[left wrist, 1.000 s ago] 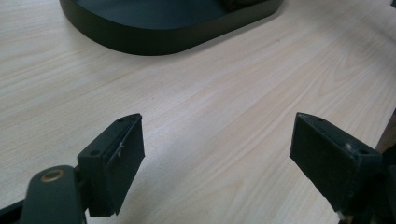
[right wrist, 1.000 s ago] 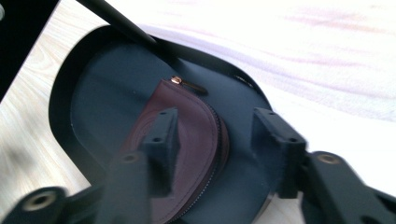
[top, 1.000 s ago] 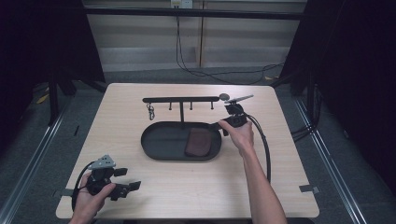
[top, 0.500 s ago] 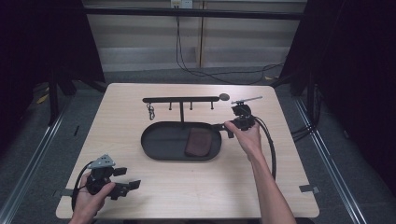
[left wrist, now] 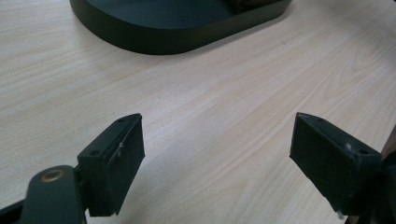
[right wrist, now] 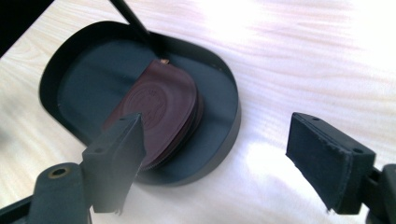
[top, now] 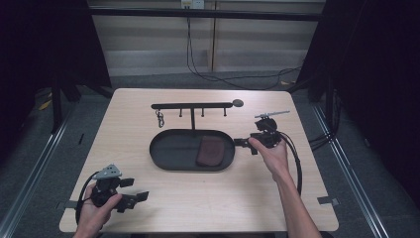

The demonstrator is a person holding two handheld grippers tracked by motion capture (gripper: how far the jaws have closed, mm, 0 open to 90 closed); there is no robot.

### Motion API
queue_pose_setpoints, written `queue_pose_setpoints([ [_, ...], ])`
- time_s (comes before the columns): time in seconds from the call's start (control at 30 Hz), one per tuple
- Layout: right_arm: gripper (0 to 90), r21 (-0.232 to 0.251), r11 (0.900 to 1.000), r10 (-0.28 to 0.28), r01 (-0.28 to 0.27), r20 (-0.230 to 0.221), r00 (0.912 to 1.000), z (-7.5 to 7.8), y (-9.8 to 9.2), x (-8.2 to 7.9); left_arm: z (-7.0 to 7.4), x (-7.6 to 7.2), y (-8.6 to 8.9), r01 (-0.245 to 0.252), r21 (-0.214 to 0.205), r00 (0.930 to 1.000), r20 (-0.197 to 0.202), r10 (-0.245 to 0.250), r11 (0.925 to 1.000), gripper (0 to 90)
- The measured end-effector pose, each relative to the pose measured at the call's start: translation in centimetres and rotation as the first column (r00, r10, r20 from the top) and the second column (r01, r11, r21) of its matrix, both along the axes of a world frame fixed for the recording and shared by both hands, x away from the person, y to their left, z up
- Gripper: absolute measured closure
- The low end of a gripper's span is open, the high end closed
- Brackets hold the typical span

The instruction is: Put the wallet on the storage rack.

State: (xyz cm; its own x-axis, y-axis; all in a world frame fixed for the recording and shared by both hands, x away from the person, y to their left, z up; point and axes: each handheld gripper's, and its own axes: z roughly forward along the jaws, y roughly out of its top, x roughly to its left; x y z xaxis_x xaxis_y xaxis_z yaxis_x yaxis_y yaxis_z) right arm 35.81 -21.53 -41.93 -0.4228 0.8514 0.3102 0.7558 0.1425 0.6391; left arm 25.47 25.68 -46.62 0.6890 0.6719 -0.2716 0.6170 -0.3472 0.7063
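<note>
High view, right claw [top: 246, 145]: held in the right hand [top: 270, 156] just off the right end of the black oval metal tray [top: 153, 148], pointed at it; jaws wide apart after just opening, then easing in a little; nothing between them.
High view, task's thing: dark brown round leather pouch [top: 209, 151] lying flat in the right half of the tray, apart from the claw.
High view, why so: judged a release just made, the pouch dropped in on the near-claw side for a short reach.
High view, left claw [top: 133, 191]: parked at the near left corner of the pale wooden tabletop [top: 223, 198], in the left hand [top: 94, 210], well apart from the tray; open, empty, likely kept out of the working arm's way.
High view, extras: black hook rail [top: 190, 105] on a stem behind the tray, with a small metal key ring [top: 161, 119] hung near its left end; whole layout and both hands legible here alone.
Left gripper view, left claw [left wrist: 217, 154]: jaws spread over bare tabletop [left wrist: 233, 93], no contact with anything; tray wall [left wrist: 163, 39] seen low and side-on at the top.
Left gripper view, gain: confirms empty pads; tray depth visible, contents hidden by the wall.
Right gripper view, right claw [right wrist: 215, 154]: jaws open, tray rim [right wrist: 229, 126] beyond them.
Right gripper view, pouch [right wrist: 159, 102]: embossed round seal and stitched edge readable, lying against the tray floor, near the foot of the black stem [right wrist: 133, 21].
Right gripper view, gain: surface detail and clear daylight between pads and pouch, too small to judge from above.
</note>
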Motion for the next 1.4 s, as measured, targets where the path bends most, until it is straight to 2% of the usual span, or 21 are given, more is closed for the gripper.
queue_pose_setpoints([
  [0.07, 19.4, -0.008, 1.0, 0.004, -0.004, 0.004, 1.0, -0.1, -0.1, -0.6, 0.0, -0.1, 0.0, -0.007, -0.01, 1.0, 0.0, 0.007, 0.9999, 17.6],
  [0.43, 19.5, -0.017, 0.9999, 0.002, -0.002, 0.038, 0.9993, -0.3, -1.5, -4.1, 0.0, -0.1, 0.1, -0.019, 0.002, 0.9998, 0.0, 0.019, 0.9998, 18.0],
  [0.53, 20.1, -0.016, 0.9999, -0.006, 0.007, 0.061, 0.9981, -0.5, -2.0, -5.1, 0.0, -0.1, 0.1, -0.02, 0.005, 0.9998, -0.003, 0.02, 0.9998, 18.3],
  [0.67, 24.4, -0.014, 0.9995, -0.028, 0.029, 0.057, 0.998, -1.3, -2.3, -6.4, 0.0, -0.1, 0.2, -0.026, 0.001, 0.9996, -0.006, 0.026, 0.9997, 18.3],
  [0.87, 24.2, -0.017, 0.9992, -0.036, 0.037, 0.058, 0.9977, -2.6, -2.9, -8.6, 0.0, -0.2, 0.1, -0.021, -0.003, 0.9997, -0.014, 0.021, 0.9998, 18.3],
  [1.13, 21.4, -0.047, 0.9987, -0.017, 0.02, 0.06, 0.9981, -3.0, -3.1, -10.7, 0.0, -0.1, 0.3, -0.027, -0.003, 0.9996, -0.012, 0.027, 0.9996, 18.3],
  [1.4, 20.7, -0.044, 0.9973, -0.055, 0.059, 0.082, 0.9951, -4.6, -4.4, -12.8, 0.0, -0.2, 0.2, -0.026, -0.009, 0.9996, -0.015, 0.026, 0.9996, 18.2],
])
